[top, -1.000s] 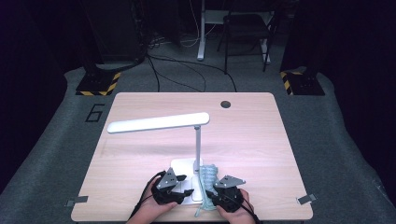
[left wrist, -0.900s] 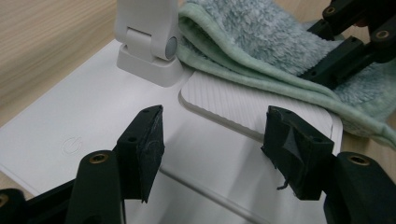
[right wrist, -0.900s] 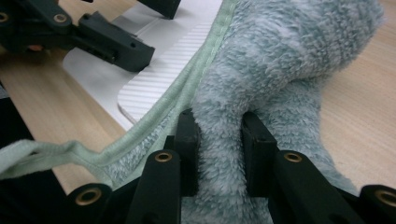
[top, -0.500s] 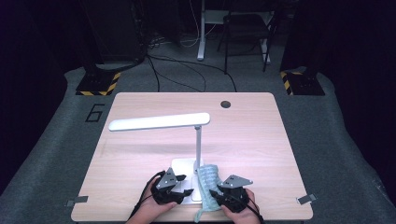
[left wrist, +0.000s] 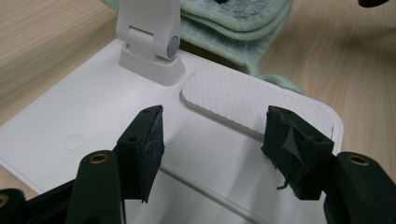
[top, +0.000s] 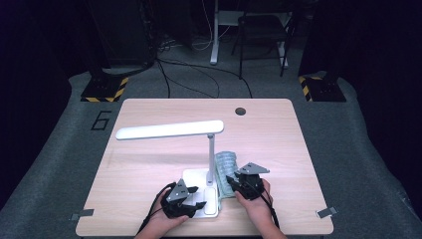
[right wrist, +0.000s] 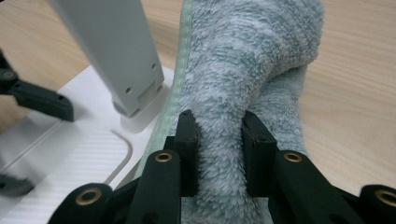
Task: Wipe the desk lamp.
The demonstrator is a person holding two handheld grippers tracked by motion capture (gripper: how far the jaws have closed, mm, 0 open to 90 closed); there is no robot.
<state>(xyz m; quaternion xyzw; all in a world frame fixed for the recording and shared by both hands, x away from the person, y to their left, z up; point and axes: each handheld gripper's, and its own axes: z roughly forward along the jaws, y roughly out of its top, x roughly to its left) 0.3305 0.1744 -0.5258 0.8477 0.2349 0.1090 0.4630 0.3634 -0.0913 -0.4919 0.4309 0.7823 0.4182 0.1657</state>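
A white desk lamp (top: 209, 149) stands on the wooden table, its flat base (top: 199, 191) near the front edge. My left gripper (top: 191, 205) hovers over that base (left wrist: 224, 116) with its jaws wide apart and nothing between them. A pale green fluffy cloth (top: 225, 167) lies along the right side of the base. My right gripper (top: 230, 181) is shut on a bunched fold of the cloth (right wrist: 247, 74), right beside the lamp's stem (right wrist: 107, 51). The lamp's hinge (left wrist: 154, 42) rises just beyond the left jaws.
The lamp's long head (top: 169, 130) hangs over the table's middle. A round cable hole (top: 241, 111) sits at the far edge. Tape marks (top: 326, 213) lie at the front corners. A chair (top: 261, 35) and cables stand on the floor beyond.
My right gripper has moved away from the front edge toward the lamp's stem, dragging the cloth with it. The left gripper has stayed on the base.
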